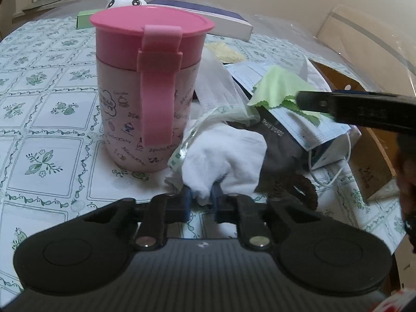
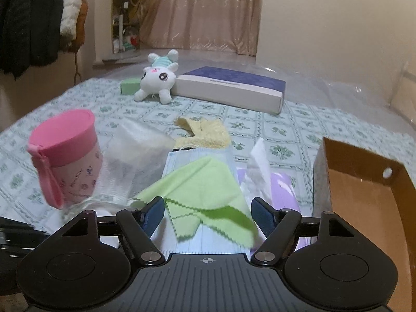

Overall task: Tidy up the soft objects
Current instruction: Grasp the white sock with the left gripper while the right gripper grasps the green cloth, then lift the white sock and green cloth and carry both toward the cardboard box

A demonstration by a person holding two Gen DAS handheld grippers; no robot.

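white sock (image 1: 223,156) sat bunched beside the pink cup (image 1: 145,88) on the tablecloth (image 1: 46,119), left gripper (image 1: 201,197) pinched shut on its edge. right gripper (image 2: 208,215) jaws were wide apart over the green cloth (image 2: 200,182), not touching it.

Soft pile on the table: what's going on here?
A person is sorting soft items with a handheld gripper in each hand. The left gripper is shut on a white cloth at the near edge of the pile, beside the pink lidded cup. The right gripper is open, its jaws either side of a green cloth that lies on a blue face mask, not yet pinched. An open cardboard box stands just right of the pile.
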